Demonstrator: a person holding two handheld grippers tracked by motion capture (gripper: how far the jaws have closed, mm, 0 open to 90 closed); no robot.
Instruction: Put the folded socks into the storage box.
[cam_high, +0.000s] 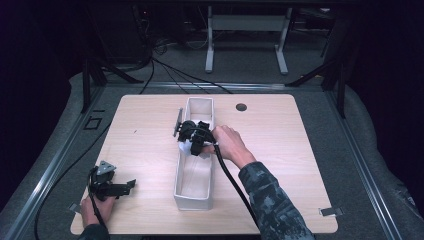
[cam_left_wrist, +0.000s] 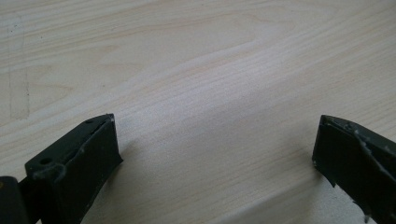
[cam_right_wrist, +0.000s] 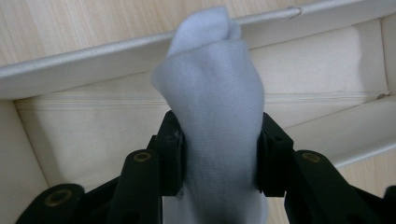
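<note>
A long white fabric box (cam_high: 192, 200) lies lengthwise down the middle of the wooden table (cam_high: 280, 165). My right gripper (cam_high: 192, 140) hovers over the box's middle, shut on a rolled white sock (cam_high: 187, 148). In the right gripper view the sock (cam_right_wrist: 212, 93) stands squeezed between the two jaws of that gripper (cam_right_wrist: 219, 154), above the box's inner wall (cam_right_wrist: 93, 126). My left gripper (cam_high: 125, 186) rests at the table's front left corner, pointing right. In the left gripper view this gripper (cam_left_wrist: 215, 135) is open wide over bare wood, with nothing between the jaws.
A round dark cable hole (cam_high: 241, 107) sits in the table's back right part. A small metal clip (cam_high: 330, 211) lies near the front right corner. Beyond the table's far edge are cables and a white frame (cam_high: 245, 40) on the floor.
</note>
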